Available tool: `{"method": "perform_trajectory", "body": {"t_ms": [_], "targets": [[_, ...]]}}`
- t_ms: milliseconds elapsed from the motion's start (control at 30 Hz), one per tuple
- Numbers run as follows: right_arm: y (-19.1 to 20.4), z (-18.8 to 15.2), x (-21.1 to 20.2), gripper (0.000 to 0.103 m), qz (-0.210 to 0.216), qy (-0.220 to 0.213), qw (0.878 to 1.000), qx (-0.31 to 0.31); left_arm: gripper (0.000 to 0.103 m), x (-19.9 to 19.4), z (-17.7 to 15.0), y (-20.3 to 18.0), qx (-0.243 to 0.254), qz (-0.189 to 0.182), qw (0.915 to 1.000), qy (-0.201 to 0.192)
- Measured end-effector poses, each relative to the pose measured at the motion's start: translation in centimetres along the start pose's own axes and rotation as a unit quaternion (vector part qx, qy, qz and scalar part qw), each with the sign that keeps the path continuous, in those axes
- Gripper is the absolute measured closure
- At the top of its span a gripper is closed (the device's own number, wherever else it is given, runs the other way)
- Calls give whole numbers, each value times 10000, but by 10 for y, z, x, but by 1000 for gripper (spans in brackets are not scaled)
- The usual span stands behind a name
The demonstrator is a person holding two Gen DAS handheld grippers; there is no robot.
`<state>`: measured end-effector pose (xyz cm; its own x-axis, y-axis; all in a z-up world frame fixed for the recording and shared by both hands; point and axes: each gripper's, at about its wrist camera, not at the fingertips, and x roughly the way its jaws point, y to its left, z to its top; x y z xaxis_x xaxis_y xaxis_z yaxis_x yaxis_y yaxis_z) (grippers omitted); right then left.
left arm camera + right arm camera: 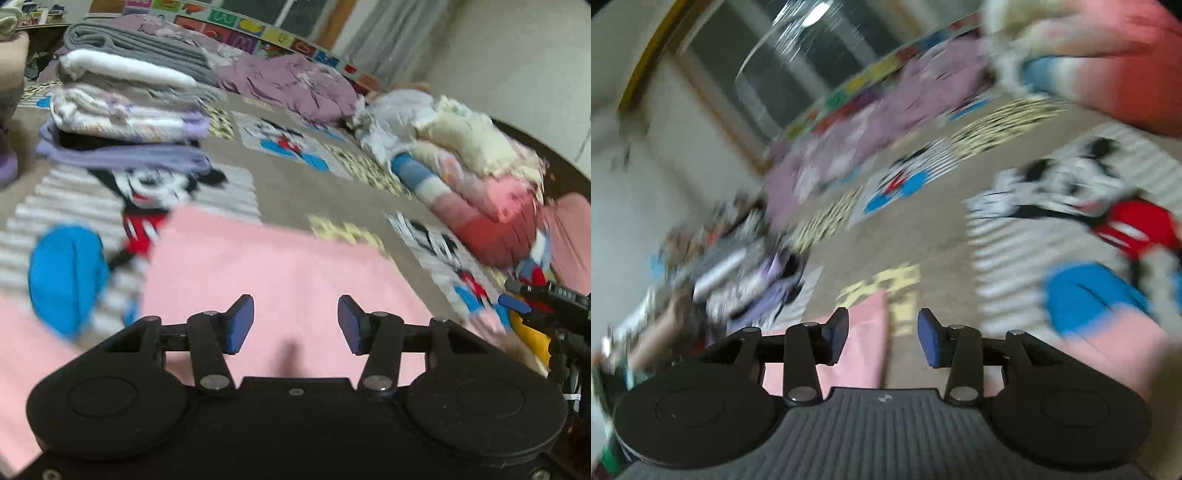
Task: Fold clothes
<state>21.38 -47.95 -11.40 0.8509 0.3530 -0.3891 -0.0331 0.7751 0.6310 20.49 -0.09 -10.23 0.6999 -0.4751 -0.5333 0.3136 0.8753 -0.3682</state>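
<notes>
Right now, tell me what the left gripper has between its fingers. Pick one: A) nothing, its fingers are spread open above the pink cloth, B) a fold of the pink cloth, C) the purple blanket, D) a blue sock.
A: in the left wrist view the left gripper has its blue-padded fingers spread wide with a clear gap between them, and the pink cloth lies flat on the bed beneath, ungrasped.
</notes>
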Motion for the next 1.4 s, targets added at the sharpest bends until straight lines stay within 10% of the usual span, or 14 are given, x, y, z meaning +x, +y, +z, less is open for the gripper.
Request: {"method": "perform_trajectory", "body": {"t_ms": [200,333,700,733,833,1133,1300,1400], "targets": [[-77,-65,-76,40,-708,-1388,9744,1618,54,6,-48,-87,958,-150,9953,67],[-105,-72,-77,33,-842,-1468,9632,2088,54,17,-67,-153,1863,-380,9818,-15],[-120,-22,-26,33,-843,-929,9735,1913,54,82,-140,-229,4377,30,8981,421],[-121,-22,-24,38,-772,-903,9733,1962,54,84,-140,-226,4244,8,9044,444],[-125,-29,-16,93,-451,-705,9743,2092,54,88,-133,-217,3853,-103,9209,579],[-148,-30,-36,100,-905,-966,9663,2208,54,86,-133,-215,3658,-164,9280,680],[-126,-22,-44,63,-919,-1099,9745,1725,53,76,-134,-217,3660,-226,9283,619],[-97,-23,-55,61,-512,-1126,9830,1359,53,65,-136,-217,3593,-271,9315,497]]}}
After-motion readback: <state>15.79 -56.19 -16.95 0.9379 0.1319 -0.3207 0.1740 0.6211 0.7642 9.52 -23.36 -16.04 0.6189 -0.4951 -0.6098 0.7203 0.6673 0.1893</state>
